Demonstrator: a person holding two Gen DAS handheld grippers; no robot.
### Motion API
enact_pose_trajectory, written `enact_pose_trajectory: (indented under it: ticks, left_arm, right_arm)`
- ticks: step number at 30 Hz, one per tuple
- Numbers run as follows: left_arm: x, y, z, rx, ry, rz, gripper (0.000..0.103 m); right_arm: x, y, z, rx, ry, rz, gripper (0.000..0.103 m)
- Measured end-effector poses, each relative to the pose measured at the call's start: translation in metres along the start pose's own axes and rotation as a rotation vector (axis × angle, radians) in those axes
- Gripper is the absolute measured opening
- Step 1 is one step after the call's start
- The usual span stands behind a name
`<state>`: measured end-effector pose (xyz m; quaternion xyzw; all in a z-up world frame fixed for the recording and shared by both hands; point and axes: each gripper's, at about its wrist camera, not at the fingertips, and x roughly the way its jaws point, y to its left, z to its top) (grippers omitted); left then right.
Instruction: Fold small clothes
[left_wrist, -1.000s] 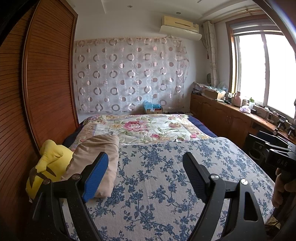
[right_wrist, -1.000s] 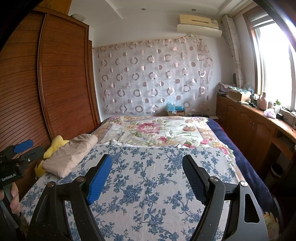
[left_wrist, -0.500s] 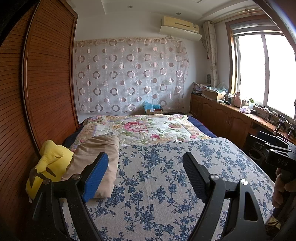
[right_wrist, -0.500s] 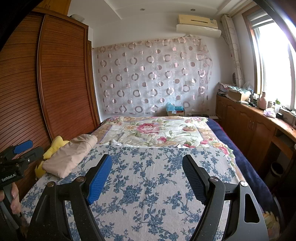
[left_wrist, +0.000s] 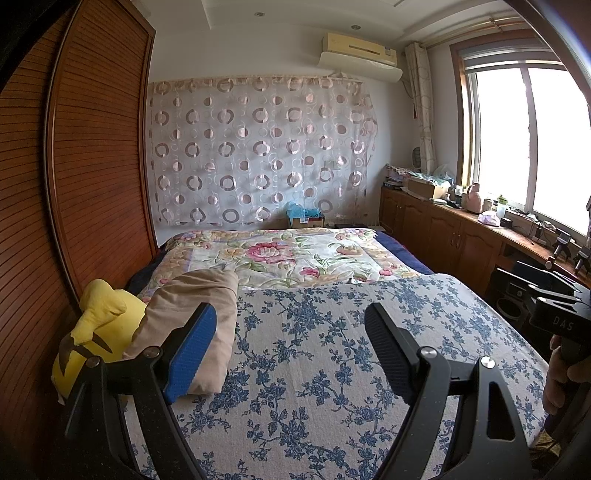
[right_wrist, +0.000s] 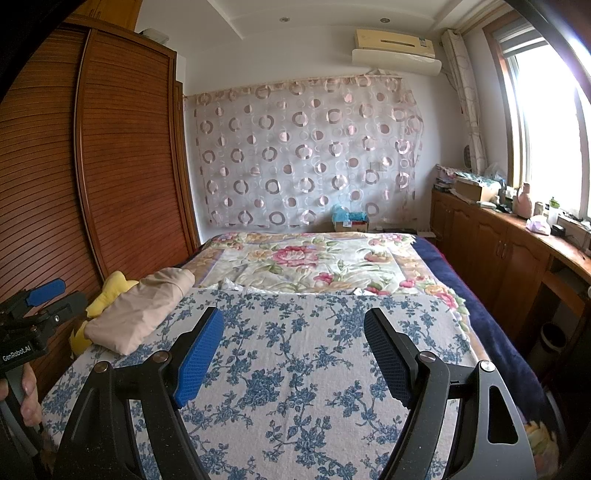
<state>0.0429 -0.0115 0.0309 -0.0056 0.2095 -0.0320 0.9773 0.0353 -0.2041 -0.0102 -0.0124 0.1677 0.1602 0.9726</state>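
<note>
A beige folded garment (left_wrist: 195, 314) lies at the left side of the bed on the blue-flowered cover (left_wrist: 332, 350), next to a yellow plush toy (left_wrist: 96, 332). It also shows in the right wrist view (right_wrist: 144, 310). My left gripper (left_wrist: 291, 347) is open and empty, held above the cover, with the garment just behind its left finger. My right gripper (right_wrist: 293, 350) is open and empty above the middle of the cover (right_wrist: 295, 387). Each gripper shows at the edge of the other's view.
A wooden wardrobe (left_wrist: 74, 184) runs along the left of the bed. A floral quilt (left_wrist: 288, 258) covers the far half. Wooden cabinets (left_wrist: 443, 236) with clutter stand under the window at right. A patterned curtain (left_wrist: 258, 147) hangs on the far wall.
</note>
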Motion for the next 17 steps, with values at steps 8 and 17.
enact_pose_trajectory:
  ticks: [8, 17]
  left_arm:
    - [0.0007, 0.0009, -0.0013, 0.002, -0.002, 0.000, 0.083]
    - [0.0007, 0.0010, -0.0019, 0.001, -0.003, 0.000, 0.083]
  right_arm:
    - [0.0000, -0.0005, 0.0000, 0.000, 0.000, -0.001, 0.080]
    - [0.0001, -0.0014, 0.0000, -0.001, -0.001, -0.001, 0.080]
